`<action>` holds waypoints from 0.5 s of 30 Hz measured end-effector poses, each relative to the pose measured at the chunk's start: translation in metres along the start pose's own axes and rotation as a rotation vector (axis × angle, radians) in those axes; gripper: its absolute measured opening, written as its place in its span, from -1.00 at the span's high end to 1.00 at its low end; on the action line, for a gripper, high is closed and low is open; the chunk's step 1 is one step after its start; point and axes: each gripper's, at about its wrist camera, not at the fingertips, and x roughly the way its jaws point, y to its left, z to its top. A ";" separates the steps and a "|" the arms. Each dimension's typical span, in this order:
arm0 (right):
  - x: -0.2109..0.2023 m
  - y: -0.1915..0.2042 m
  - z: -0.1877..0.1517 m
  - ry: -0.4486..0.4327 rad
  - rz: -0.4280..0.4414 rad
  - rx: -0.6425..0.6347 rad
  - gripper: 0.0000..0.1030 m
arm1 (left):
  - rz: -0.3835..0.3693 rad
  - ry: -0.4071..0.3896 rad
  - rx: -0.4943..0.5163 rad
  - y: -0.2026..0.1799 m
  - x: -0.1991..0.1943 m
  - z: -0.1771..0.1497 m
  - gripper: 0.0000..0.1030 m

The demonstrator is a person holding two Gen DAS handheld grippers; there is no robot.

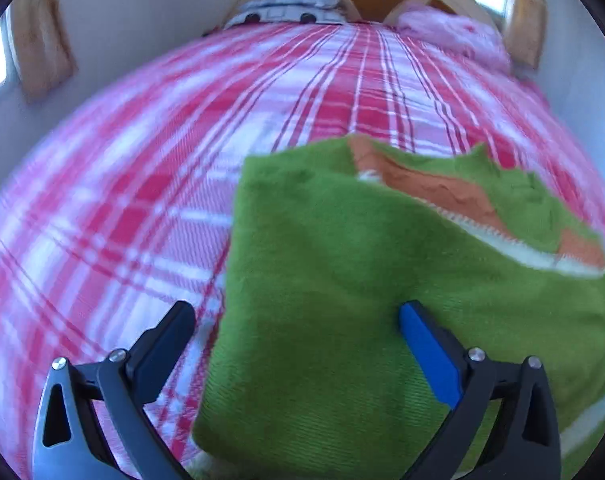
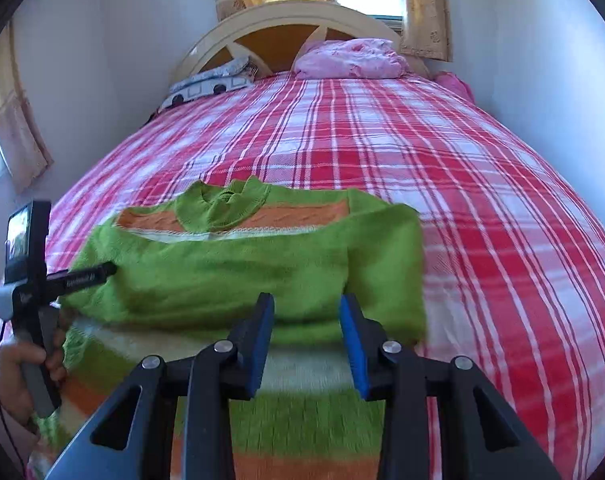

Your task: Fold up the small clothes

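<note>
**Tool state and garment position during folding**

The left tool (image 1: 296, 312) is seen wide open. Its blue-padded finger (image 1: 430, 356) lies over the green sweater (image 1: 322, 264), while the other finger stands over the plaid bedspread (image 1: 142, 160), just beside the garment's edge. Nothing is gripped between the fingers; whether the padded finger actually touches the knit cannot be told.

The right tool (image 2: 306, 312) is partly open, with a moderate gap between its two blue pads. The fingers are positioned just above the folded-over green layer of the sweater (image 2: 242, 272). No fabric is seen pinched in the gap, and contact cannot be confirmed.

The sweater lies on the bed directly ahead of and beneath both tools. Its lower part has been folded up over the body; the collar (image 2: 226, 204) and an orange band are visible beyond the fold, on the far side from the right tool. Green, white and orange stripes are visible beneath the right tool.

To the left of the right tool, the left tool's body (image 2: 26, 264) is seen held in a hand (image 2: 18, 364). White lettering is printed on its black bar, but it cannot be read reliably.

Far ahead, a pink pillow (image 2: 350, 60) rests against the headboard (image 2: 278, 20).
</note>
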 end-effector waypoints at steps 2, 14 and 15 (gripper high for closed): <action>0.024 0.005 0.004 0.044 0.010 -0.031 0.32 | 0.077 -0.005 -0.027 0.009 -0.002 0.002 -1.00; 0.090 -0.013 0.018 0.109 -0.056 0.068 0.55 | 0.159 -0.040 0.013 -0.001 0.004 0.005 -1.00; 0.090 -0.012 0.017 0.103 -0.058 0.058 0.55 | 0.141 -0.032 -0.001 0.003 0.006 0.008 -1.00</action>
